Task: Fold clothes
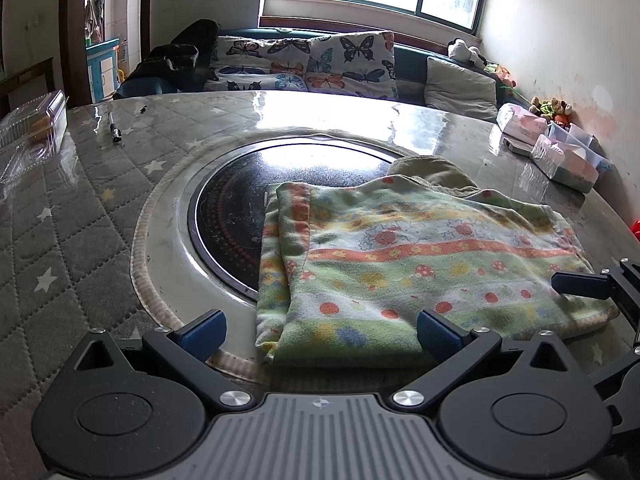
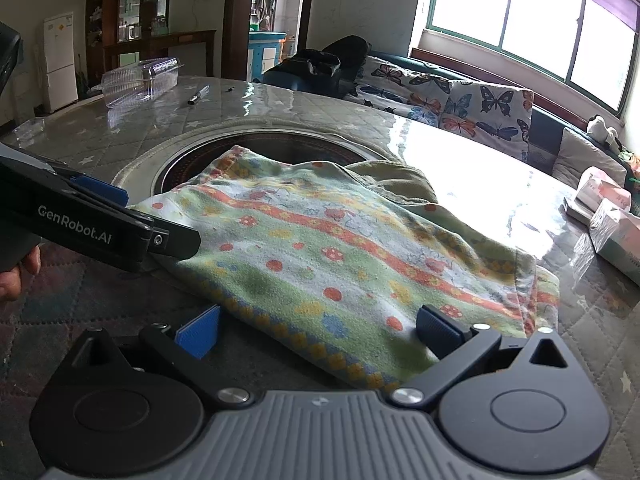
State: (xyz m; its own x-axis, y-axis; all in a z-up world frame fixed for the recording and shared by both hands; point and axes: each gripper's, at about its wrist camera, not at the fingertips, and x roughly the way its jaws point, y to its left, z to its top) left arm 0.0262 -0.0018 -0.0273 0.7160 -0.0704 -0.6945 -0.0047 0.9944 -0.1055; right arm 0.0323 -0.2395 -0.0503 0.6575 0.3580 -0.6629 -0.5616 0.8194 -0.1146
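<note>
Both tongs, left tongs (image 1: 320,332) and right tongs (image 2: 318,330), gape empty by my folded floral fleece blanket (image 1: 420,264); a careless pinch there could undo its layers.

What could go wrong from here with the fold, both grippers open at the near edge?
1. The patterned cloth is already stacked in layers. The left gripper, open at the near edge, may catch only the top layer and spoil the fold.
2. The olive garment lies partly under the cloth and could drag along.
3. The right gripper and the left work close together on one edge, so they might bump.
</note>
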